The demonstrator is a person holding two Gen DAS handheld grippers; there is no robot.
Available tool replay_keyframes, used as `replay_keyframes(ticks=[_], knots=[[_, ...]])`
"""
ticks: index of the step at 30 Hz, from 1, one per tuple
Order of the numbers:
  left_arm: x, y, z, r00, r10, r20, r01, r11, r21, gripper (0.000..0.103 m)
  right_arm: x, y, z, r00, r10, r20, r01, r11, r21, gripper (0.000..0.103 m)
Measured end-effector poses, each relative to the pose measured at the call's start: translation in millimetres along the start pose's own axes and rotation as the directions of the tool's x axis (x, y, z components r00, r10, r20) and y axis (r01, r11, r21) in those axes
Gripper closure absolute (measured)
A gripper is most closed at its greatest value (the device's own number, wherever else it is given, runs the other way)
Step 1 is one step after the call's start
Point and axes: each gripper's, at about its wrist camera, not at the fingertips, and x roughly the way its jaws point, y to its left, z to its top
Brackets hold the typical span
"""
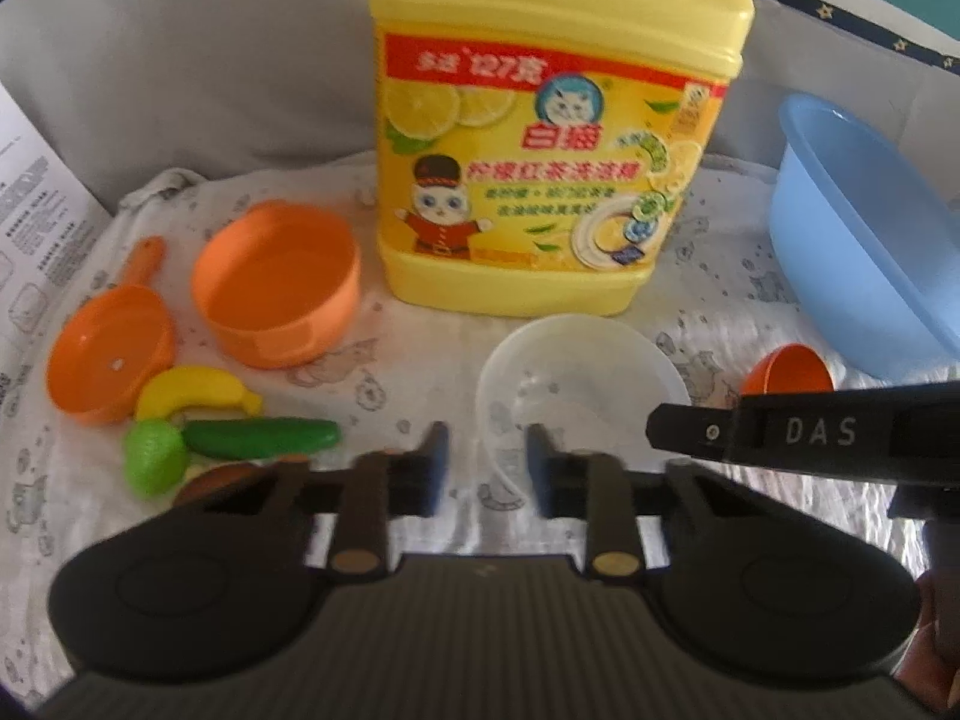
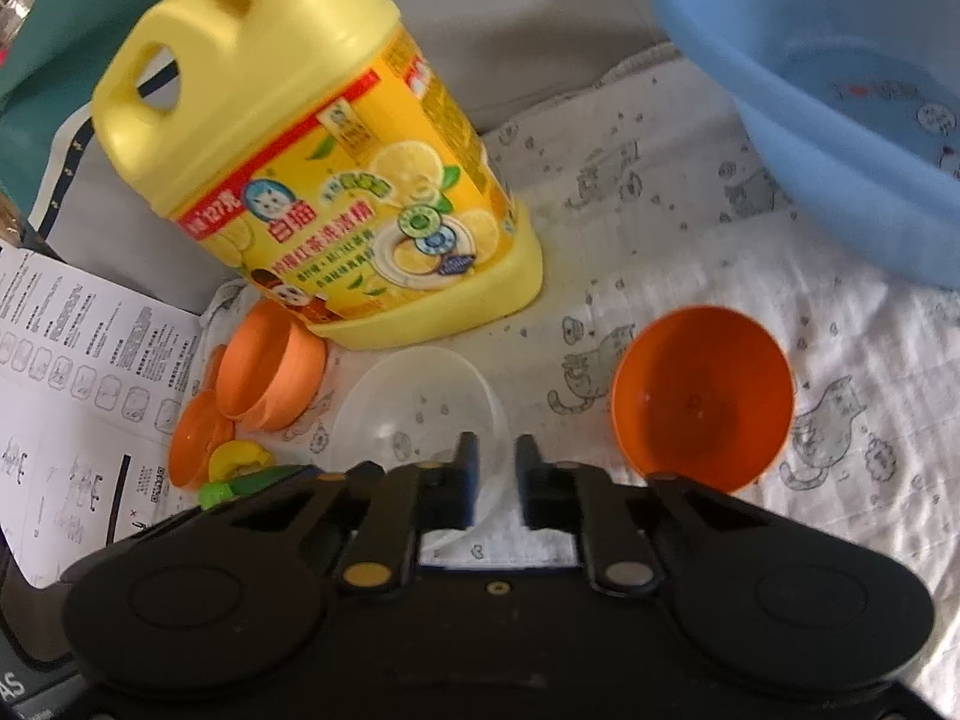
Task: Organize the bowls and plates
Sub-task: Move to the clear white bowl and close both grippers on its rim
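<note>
A clear plastic bowl (image 1: 588,372) (image 2: 414,402) stands on the patterned cloth just ahead of both grippers. My left gripper (image 1: 486,444) is shut down to a narrow gap at the bowl's left rim. My right gripper (image 2: 497,450) (image 1: 660,429) is shut the same way at its right rim. The rim shows in each gap; I cannot tell whether the pads touch it. An orange bowl (image 2: 702,396) (image 1: 789,369) lies tilted to the right. At the left are a deeper orange bowl (image 1: 276,288) (image 2: 270,366) and an orange toy pan (image 1: 108,354) (image 2: 195,444).
A big yellow detergent jug (image 1: 552,150) (image 2: 336,180) stands behind the clear bowl. A blue basin (image 1: 858,228) (image 2: 810,90) sits at the back right. A toy banana (image 1: 192,393), cucumber (image 1: 258,438) and green fruit (image 1: 153,459) lie front left, beside a printed sheet (image 2: 72,360).
</note>
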Motion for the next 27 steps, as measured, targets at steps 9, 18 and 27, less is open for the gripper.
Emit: replay_keyframes(ticks=[9,18,27], knots=[[-20.1,-6.6,-5.0,1.000,0.014,-0.010,-0.014,0.999,0.030,0.092,-21.3,5.1,-6.2,1.000,0.011,0.006,-0.011,1.000,-0.003,0.095],[-63.1,-15.6,-20.9,1.000,0.025,-0.007,-0.025,0.998,0.052,0.092,-62.6,11.1,-28.4,1.000,0.018,0.004,-0.018,1.000,-0.015,0.095],[-117.9,-27.6,-48.5,1.000,0.015,-0.003,-0.015,0.998,0.064,0.091,-113.0,12.7,-65.4,1.000,0.022,0.006,-0.021,0.999,-0.026,0.095]])
